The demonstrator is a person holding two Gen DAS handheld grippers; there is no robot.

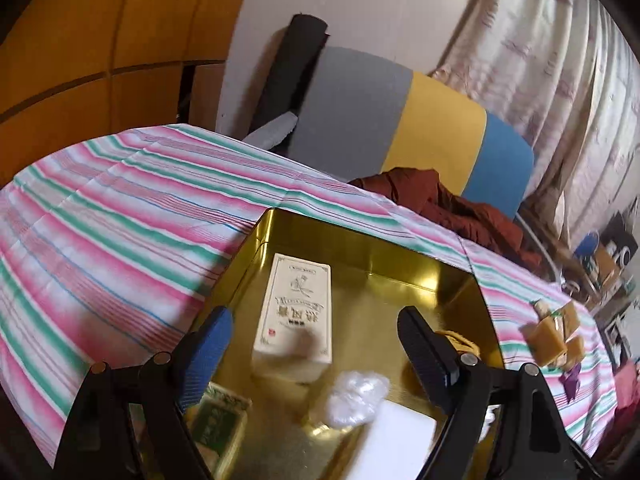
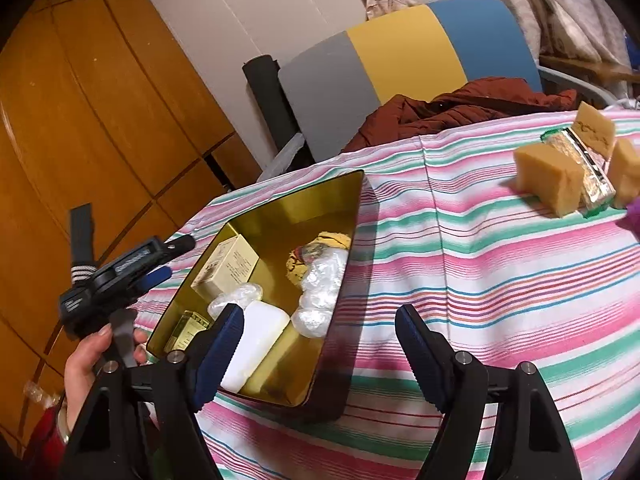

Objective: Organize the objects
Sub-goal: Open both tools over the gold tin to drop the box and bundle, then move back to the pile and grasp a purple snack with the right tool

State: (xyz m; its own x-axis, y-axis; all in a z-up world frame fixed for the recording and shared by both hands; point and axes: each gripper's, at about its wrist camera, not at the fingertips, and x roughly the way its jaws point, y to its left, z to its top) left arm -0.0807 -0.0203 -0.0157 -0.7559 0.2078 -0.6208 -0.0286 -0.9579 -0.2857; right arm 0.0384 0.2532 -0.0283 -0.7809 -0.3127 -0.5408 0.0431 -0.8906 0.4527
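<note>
Open gold tin holding boxes, wrapped soaps

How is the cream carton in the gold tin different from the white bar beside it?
The cream carton carries printed lettering and sharp corners; the white bar is plain with rounded edges. The carton lies deeper in the gold tin; the bar lies nearer the camera. Both lie flat inside it.

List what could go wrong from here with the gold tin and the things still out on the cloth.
1. The gold tin looks crowded already: cream box, white bar, plastic-wrapped pieces. The tan blocks may not fit flat.
2. Both the left gripper and the right gripper are open and empty beside the tin, so they could collide there.
3. The striped cloth might bunch if the tin is pushed.
</note>
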